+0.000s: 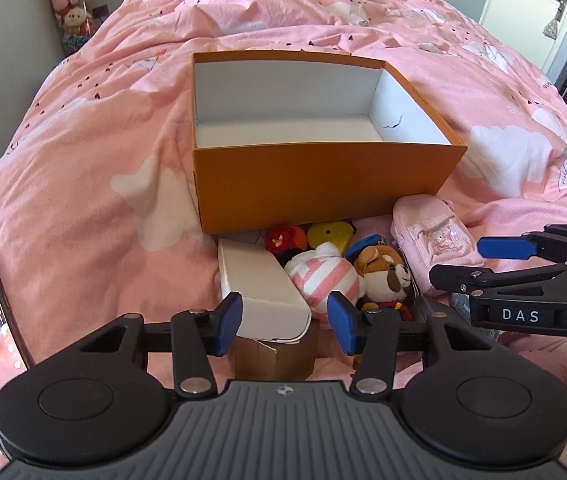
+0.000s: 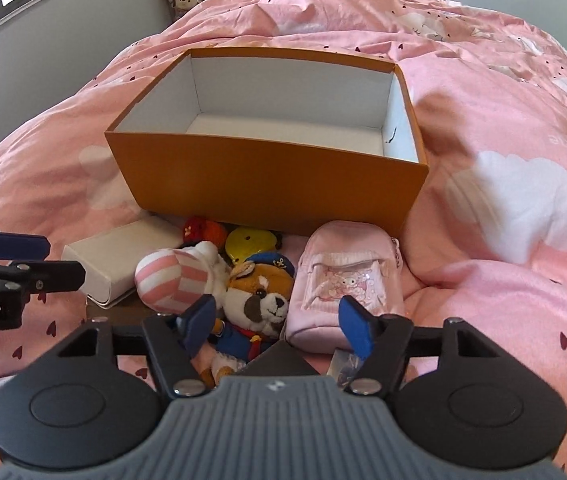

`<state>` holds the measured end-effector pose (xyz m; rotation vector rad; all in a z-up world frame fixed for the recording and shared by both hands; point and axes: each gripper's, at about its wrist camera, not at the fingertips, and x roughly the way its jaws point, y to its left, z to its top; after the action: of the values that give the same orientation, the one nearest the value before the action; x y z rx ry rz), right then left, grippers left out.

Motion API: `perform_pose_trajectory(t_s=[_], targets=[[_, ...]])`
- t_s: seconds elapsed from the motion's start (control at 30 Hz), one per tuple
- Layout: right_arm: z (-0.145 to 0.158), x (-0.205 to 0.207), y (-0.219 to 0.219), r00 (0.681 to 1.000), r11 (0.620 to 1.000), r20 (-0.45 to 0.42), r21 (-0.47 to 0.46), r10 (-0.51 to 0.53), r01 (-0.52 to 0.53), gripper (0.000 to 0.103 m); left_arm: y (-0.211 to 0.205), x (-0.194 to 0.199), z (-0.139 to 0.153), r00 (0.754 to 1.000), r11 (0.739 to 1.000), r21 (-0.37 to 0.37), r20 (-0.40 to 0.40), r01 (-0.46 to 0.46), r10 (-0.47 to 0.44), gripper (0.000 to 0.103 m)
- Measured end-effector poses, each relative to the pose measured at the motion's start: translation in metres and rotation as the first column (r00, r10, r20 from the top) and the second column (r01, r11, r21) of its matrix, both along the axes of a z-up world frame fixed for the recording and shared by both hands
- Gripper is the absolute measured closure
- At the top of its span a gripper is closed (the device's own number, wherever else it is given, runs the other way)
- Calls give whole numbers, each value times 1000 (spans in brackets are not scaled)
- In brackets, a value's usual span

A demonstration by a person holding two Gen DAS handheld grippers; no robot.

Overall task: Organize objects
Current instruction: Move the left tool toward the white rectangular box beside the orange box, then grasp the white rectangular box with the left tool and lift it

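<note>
Where bedding dips, four plush toys (image 2: 251,300) crowd.

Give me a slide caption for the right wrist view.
Open right gripper above sailor dog plush and pink pouch, before empty orange box.

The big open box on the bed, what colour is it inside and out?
The box is orange outside and white inside, clearest in the right wrist view.

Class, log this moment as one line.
orange box: empty | toys: on bed beside box | left tongs: open over white carton | right tongs: open
</note>
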<state>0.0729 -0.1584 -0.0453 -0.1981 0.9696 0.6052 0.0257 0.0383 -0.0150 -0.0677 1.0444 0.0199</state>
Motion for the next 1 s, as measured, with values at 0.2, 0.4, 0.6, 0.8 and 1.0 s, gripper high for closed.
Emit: perform_pose_trajectory(t_s=[0.2, 0.4, 0.6, 0.8, 1.0], targets=[[-6, 19, 14, 999, 999, -30, -1, 36, -36, 54, 20, 11, -5, 998, 997, -46, -33, -62, 60, 53], [-14, 39, 24, 996, 999, -78, -7, 47, -48, 55, 45, 32, -20, 989, 982, -139, -100, -125, 111, 53], [-20, 53, 38, 992, 997, -106, -14, 70, -72, 55, 66, 57, -45, 962, 960, -201, -230, -196, 148, 52], [-29, 61, 60, 984, 991, -127, -24, 125, -130, 55, 78, 70, -67, 932, 926, -273, -322, -261, 168, 46], [-38, 71, 82, 975, 985, -153, -24, 163, -168, 55, 78, 86, -82, 916, 915, -295, -368, -276, 157, 45]])
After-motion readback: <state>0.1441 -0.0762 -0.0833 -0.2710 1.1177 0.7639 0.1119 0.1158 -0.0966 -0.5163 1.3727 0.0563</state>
